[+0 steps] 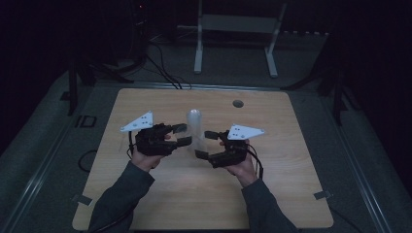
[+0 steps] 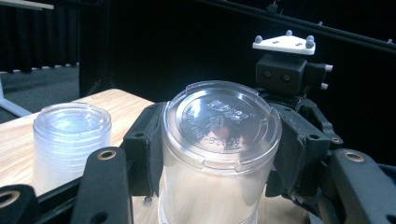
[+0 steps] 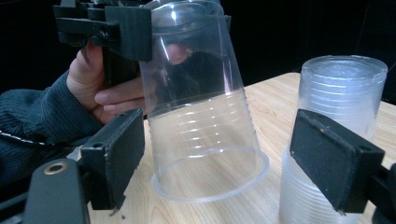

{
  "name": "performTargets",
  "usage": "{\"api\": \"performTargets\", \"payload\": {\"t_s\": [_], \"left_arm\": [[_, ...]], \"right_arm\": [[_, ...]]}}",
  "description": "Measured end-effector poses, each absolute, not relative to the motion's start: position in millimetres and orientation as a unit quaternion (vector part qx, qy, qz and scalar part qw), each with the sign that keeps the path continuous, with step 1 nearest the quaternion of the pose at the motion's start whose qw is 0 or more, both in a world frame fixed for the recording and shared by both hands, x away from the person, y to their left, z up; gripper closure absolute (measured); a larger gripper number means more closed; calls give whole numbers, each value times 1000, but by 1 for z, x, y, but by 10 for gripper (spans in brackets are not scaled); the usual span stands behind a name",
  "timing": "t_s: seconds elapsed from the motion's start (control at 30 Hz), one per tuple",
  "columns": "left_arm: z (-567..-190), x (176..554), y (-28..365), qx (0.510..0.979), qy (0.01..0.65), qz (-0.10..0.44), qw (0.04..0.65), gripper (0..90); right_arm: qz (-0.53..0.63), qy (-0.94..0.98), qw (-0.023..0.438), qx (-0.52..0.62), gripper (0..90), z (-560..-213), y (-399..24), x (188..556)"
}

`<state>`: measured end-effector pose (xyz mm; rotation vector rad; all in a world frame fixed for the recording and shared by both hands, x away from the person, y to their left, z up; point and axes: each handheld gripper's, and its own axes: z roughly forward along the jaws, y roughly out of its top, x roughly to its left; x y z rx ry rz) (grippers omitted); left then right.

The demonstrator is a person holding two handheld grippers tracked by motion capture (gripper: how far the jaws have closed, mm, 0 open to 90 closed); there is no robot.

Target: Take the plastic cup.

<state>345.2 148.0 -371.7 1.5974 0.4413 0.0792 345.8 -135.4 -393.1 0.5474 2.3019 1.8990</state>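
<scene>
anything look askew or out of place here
The clear plastic cup, upside down in the left gripper, leans with one rim edge lifted off the wooden table. The stack of clear cups beside it stands straight.

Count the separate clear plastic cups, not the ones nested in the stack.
1. The single cup stands upside down on the table, clamped near its base by the left hand-held gripper. The stack of cups beside it holds several more, too nested to count.
</scene>
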Motion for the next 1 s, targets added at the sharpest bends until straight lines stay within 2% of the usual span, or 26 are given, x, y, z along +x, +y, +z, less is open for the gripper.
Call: {"api": "performTargets", "payload": {"t_s": [1.0], "left_arm": [[-372,344,142,699,190,18,689,411]], "right_arm": [[623,762,46,170,183,-399,-124,347]]}}
